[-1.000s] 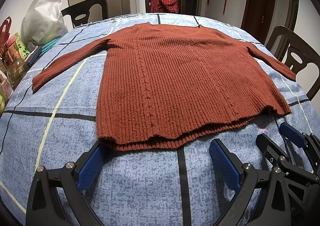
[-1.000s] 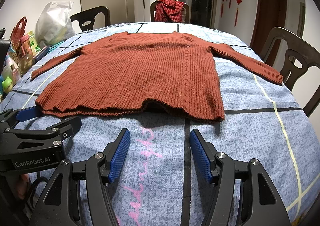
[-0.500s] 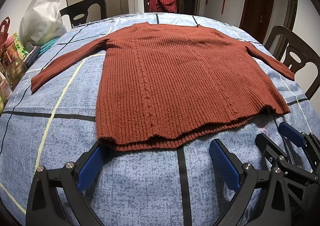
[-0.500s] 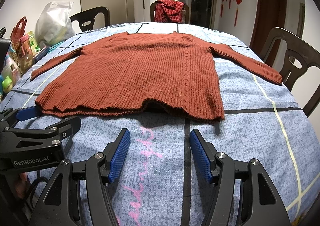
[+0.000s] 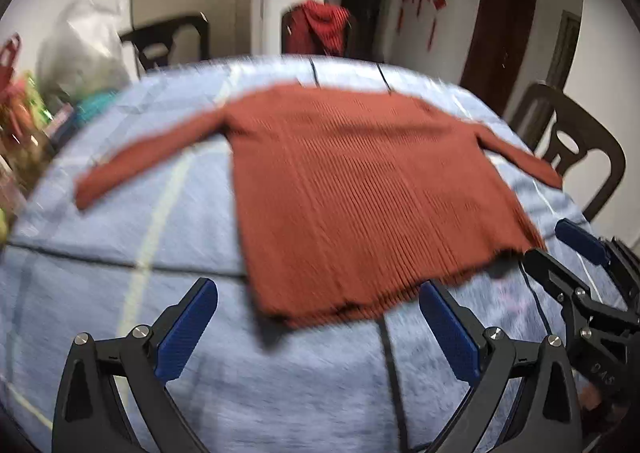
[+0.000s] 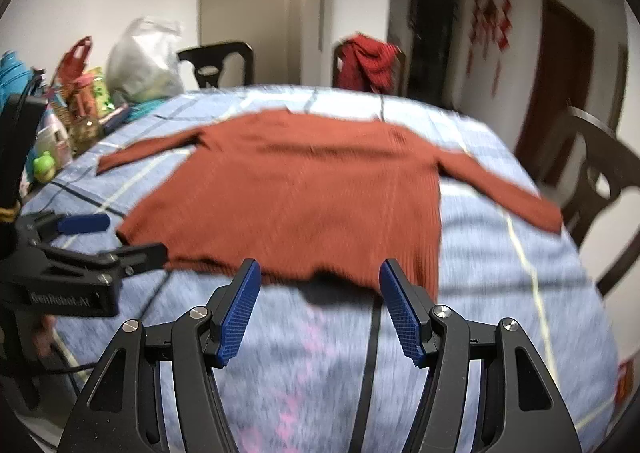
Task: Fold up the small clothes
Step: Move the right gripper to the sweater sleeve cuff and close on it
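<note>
A rust-brown ribbed sweater (image 5: 360,189) lies flat on the blue checked tablecloth (image 5: 120,237), sleeves spread to both sides; it also shows in the right wrist view (image 6: 304,197). My left gripper (image 5: 320,329) is open and empty, raised above the cloth just in front of the hem. My right gripper (image 6: 320,309) is open and empty, over the hem near the sweater's right corner. Each gripper shows in the other's view: the right one at the right edge (image 5: 568,249), the left one at the left edge (image 6: 116,237). Both views are motion-blurred.
Dark chairs stand around the table: one at the right (image 6: 600,189), one at the far side with a red garment (image 6: 368,65). A white plastic bag (image 6: 144,61), bottles and packets (image 6: 76,113) crowd the far left of the table.
Both grippers have lifted and pulled back from the hem, so the sweater looks smaller and farther. The left view has shifted left. Both grippers stay open; the sweater has not moved.
</note>
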Available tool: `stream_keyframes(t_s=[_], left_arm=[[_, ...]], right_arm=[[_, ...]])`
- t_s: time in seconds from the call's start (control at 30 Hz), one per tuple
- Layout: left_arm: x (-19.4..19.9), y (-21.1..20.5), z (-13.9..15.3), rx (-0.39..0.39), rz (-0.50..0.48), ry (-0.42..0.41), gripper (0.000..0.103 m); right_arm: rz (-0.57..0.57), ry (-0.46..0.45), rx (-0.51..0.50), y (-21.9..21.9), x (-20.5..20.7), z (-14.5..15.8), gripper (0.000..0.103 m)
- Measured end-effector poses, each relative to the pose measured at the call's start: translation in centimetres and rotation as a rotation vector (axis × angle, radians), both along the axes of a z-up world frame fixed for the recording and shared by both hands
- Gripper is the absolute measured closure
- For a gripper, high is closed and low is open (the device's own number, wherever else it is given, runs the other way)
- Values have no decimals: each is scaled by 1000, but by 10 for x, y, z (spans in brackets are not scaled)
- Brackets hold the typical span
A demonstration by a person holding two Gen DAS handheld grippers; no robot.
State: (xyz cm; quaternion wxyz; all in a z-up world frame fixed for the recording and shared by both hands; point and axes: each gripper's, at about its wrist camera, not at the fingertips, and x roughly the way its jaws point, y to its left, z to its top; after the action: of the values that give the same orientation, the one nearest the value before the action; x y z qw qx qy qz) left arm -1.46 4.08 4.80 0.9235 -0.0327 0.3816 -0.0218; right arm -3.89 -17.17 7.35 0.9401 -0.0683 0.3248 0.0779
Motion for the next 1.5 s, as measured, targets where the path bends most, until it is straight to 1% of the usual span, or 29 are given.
stream_keyframes(t_s=[0.07, 0.13, 0.23, 0.33, 0.4, 0.5, 0.57, 0.63, 0.67, 0.73, 0.8, 0.83, 0.93, 1.03, 1.13, 1.27, 1.37, 1.43, 1.5], left_arm=[[1, 11, 12, 21, 23, -36, 1], [6, 27, 20, 11, 49, -40, 1], [11, 53, 26, -2, 117, -37, 1], [13, 73, 32, -17, 134, -49, 1], [17, 88, 35, -31, 155, -42, 1], [21, 106, 37, -26, 163, -36, 1], [25, 122, 39, -60, 154, -26, 1], [30, 138, 41, -100, 173, -4, 1], [30, 145, 42, -98, 186, 4, 1], [29, 156, 45, -70, 218, -6, 1], [26, 161, 48, -30, 213, -32, 1], [25, 164, 48, -24, 215, -38, 1], [26, 176, 46, -38, 239, -31, 1], [29, 191, 43, -52, 270, -19, 1], [29, 207, 42, -86, 306, -20, 1], [29, 222, 37, -110, 367, -17, 1], [30, 229, 30, -94, 390, 5, 1], [32, 234, 25, -87, 413, 14, 1], [33, 238, 21, -60, 440, 22, 1]], right_arm=[[27, -22, -13, 8, 11, 9, 41], [64, -32, -2, 13, 21, 15, 41], [130, -42, 4, 27, 40, 22, 41], [159, -55, -28, 40, 55, 27, 41], [183, -60, -28, 47, 65, 30, 41], [212, -46, -18, 55, 81, 28, 41], [242, -48, -39, 64, 89, 26, 41], [296, -52, -53, 76, 98, 23, 41], [323, -51, -55, 80, 103, 22, 41], [391, -45, -69, 96, 115, 16, 41], [439, -45, -100, 111, 120, 10, 41], [462, -46, -116, 119, 122, 7, 41], [561, -17, -128, 148, 129, -1, 41], [630, 22, -115, 171, 136, -7, 41], [702, 69, -107, 196, 144, -15, 41], [787, 111, -116, 235, 152, -30, 41], [843, 132, -101, 256, 156, -37, 41], [869, 145, -118, 267, 158, -43, 41], [887, 166, -143, 281, 162, -52, 41]])
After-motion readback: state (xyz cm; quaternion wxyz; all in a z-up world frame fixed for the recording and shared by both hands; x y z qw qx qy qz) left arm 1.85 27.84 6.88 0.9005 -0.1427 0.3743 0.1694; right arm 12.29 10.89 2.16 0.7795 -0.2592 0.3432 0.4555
